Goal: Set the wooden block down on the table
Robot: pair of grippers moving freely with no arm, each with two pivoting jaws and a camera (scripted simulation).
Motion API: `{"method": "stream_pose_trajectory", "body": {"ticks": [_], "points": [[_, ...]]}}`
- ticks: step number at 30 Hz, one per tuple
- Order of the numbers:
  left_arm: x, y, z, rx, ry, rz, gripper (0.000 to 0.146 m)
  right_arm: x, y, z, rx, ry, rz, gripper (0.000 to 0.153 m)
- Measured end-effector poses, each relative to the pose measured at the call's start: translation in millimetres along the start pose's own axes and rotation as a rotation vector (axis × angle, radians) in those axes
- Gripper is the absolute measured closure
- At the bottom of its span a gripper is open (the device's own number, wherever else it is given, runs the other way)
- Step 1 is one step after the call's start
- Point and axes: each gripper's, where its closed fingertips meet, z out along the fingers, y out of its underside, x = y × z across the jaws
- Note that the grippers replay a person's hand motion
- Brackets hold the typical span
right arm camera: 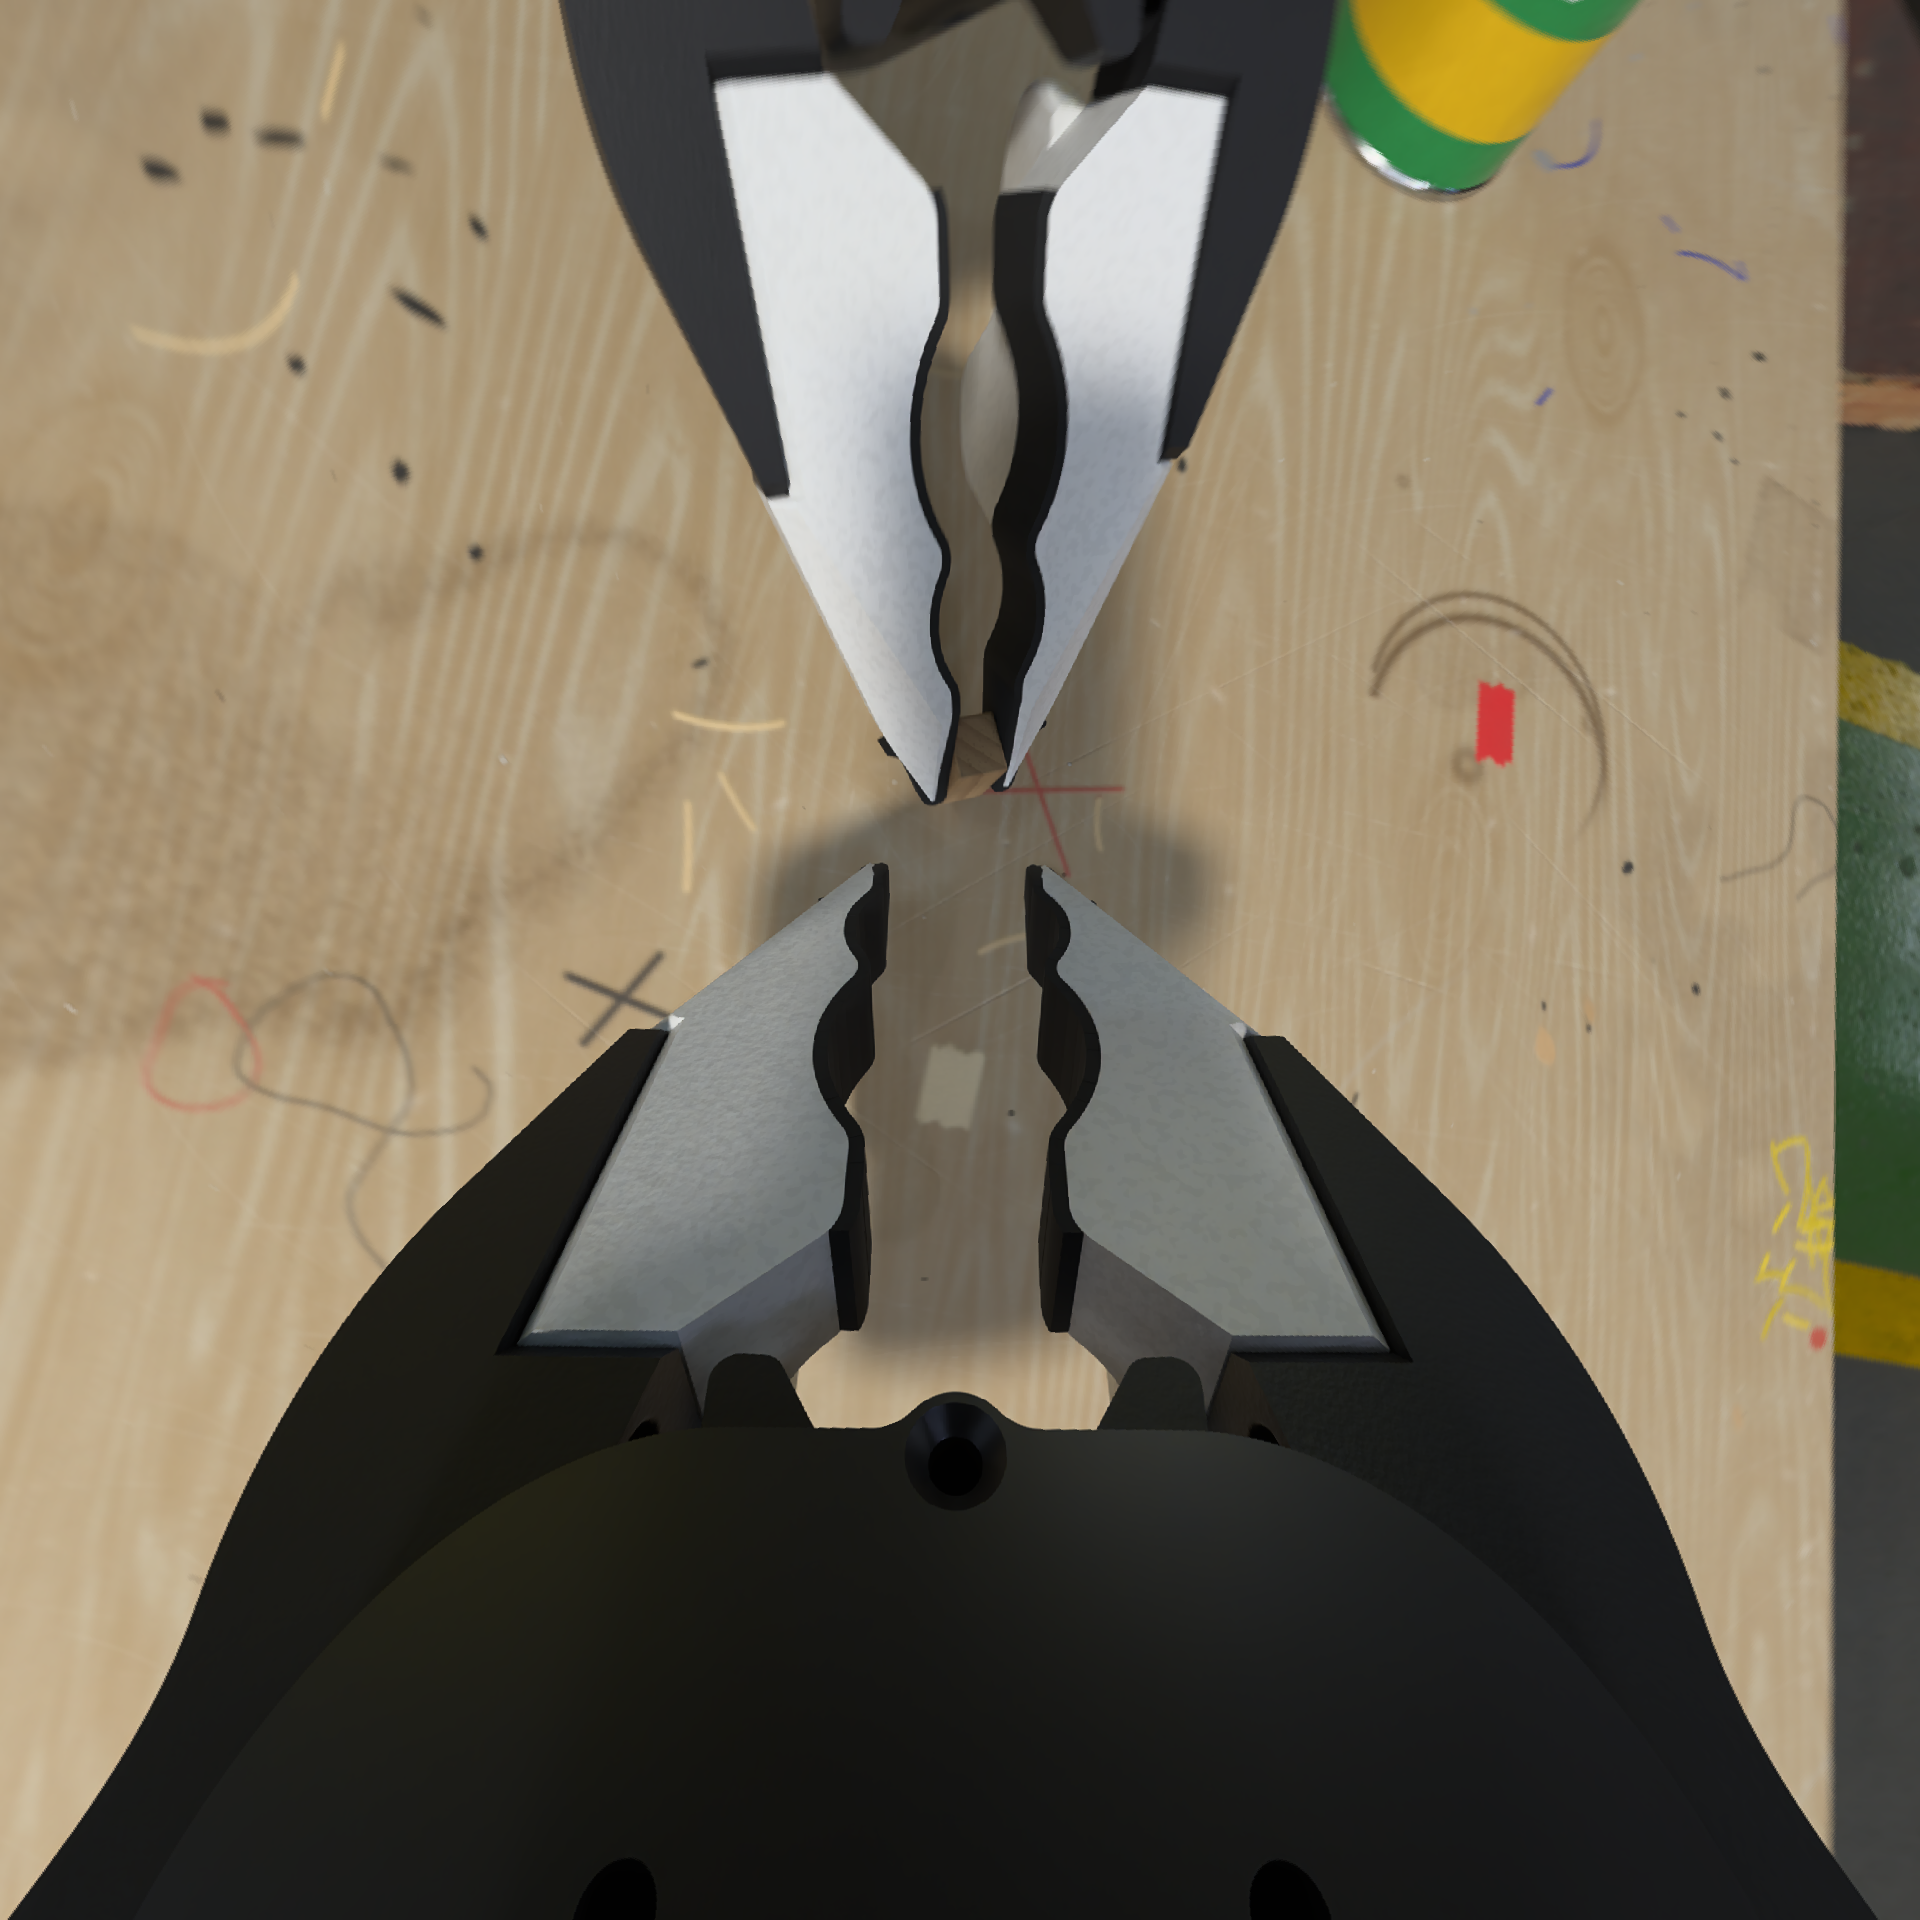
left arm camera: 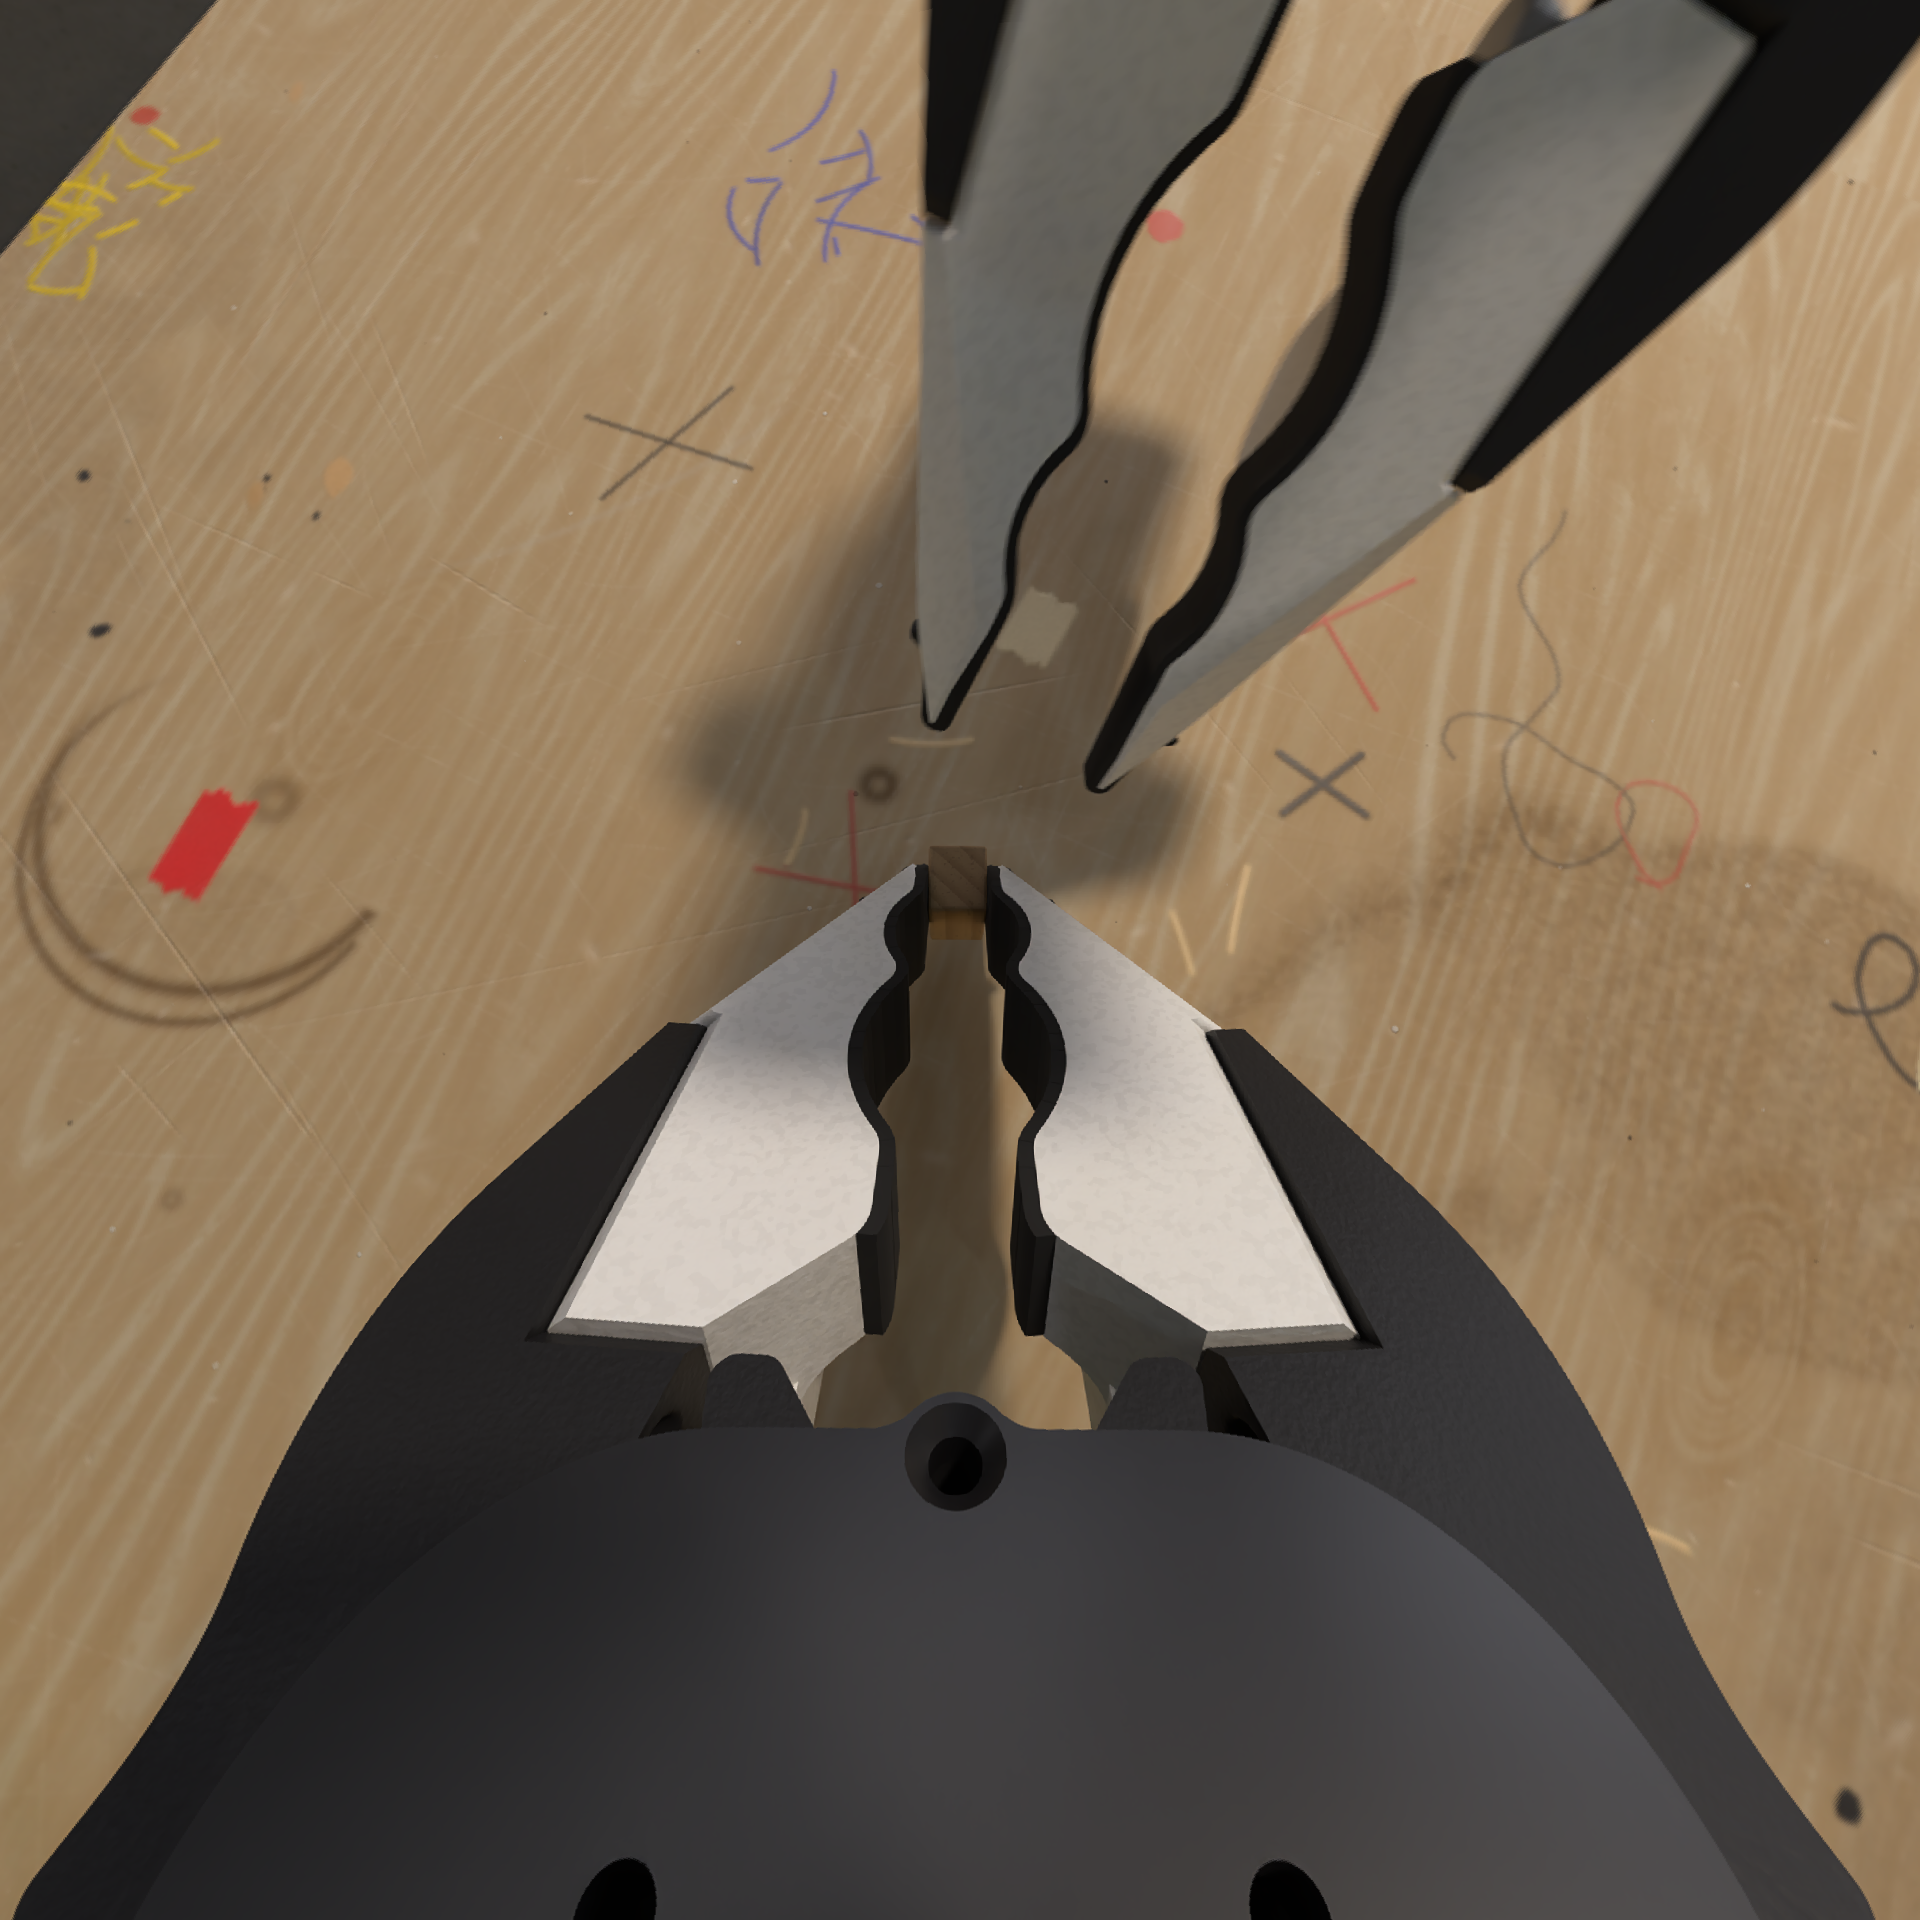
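Wooden block [left arm camera: 957,879] sits pinched at the very fingertips of the left gripper [left arm camera: 957,883] above the table [left arm camera: 416,623], facing the right gripper [right arm camera: 956,883], whose spread fingers hold nothing.

A scuffed, pale plywood table [right arm camera: 1455,1039] filled both views, marked with scribbles, crosses and a strip of red tape [left arm camera: 203,842]; dark floor [right arm camera: 1875,1558] lay past its edge.
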Motion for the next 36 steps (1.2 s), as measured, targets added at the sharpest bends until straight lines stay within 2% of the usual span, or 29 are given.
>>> {"method": "stream_pose_trajectory", "body": {"ticks": [3,7,13,36], "points": [[0.3,-0.1,0.0,0.000,0.022,0.017,0.136,3.8,5.9,6.7,-0.028,-0.060,-0.058,0.129],[2.9,-0.4,0.5,0.007,0.060,0.036,0.136,4.0,10.1,6.6,-0.005,-0.162,-0.065,0.135],[5.1,-1.4,1.6,0.025,0.086,0.034,0.136,0.5,11.0,6.4,-0.013,-0.255,-0.063,0.135],[6.9,-1.7,2.0,0.027,0.095,0.033,0.136,-3.0,9.5,7.3,-0.024,-0.306,-0.028,0.134]]}}
